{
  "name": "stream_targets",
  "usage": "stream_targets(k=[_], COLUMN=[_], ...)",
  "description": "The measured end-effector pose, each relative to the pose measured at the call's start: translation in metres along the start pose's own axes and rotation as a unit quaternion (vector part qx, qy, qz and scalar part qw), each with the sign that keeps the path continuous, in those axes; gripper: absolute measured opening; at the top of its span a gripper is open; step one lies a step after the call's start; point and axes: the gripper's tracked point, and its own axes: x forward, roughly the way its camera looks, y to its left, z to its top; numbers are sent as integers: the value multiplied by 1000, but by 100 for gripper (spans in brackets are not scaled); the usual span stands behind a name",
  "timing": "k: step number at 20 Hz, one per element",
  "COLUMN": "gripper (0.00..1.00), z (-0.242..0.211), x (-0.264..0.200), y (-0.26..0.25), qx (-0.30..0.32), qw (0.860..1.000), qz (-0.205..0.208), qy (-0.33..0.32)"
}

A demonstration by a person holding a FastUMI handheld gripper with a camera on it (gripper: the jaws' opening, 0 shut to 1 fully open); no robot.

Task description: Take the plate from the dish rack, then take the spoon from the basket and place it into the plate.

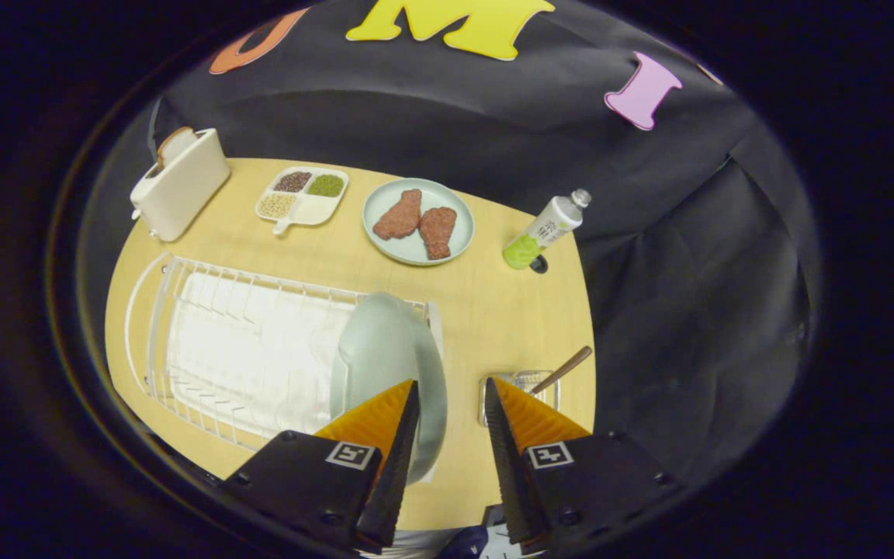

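A pale grey-green plate (385,353) stands on edge at the right end of the white wire dish rack (206,334). My gripper (451,387) hovers above the table, open, with nothing between its orange fingers. Its left finger (375,419) overlaps the plate's lower part; whether it touches the plate I cannot tell. A small clear basket (528,384) sits just behind the right finger, and a brown-handled spoon (563,369) sticks out of it, leaning to the right.
Across the wooden table (493,310) stand a white toaster (179,182) with bread, a divided tray of grains (303,198), a blue plate (459,233) with two pieces of meat, and a tilted bottle (548,229) of green drink.
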Motion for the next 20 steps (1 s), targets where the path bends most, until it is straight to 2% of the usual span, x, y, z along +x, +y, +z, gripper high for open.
stream_targets(k=[1,5,8,10,11,17,20], gripper=[51,44,42,36,26,19,19], z=[-1,-2,-13,-12,-9,-1,-5], x=[-1,2,8,8,7,-20,-32], y=[2,27,30,31,32,14,13], qx=[-1,-23,-19,-11,-14,9,27], qw=[1000,999,998,998,999,998,998], qz=[-11,20,27,22,18,-55,-59], qy=[11,28,61,56,43,1,-24])
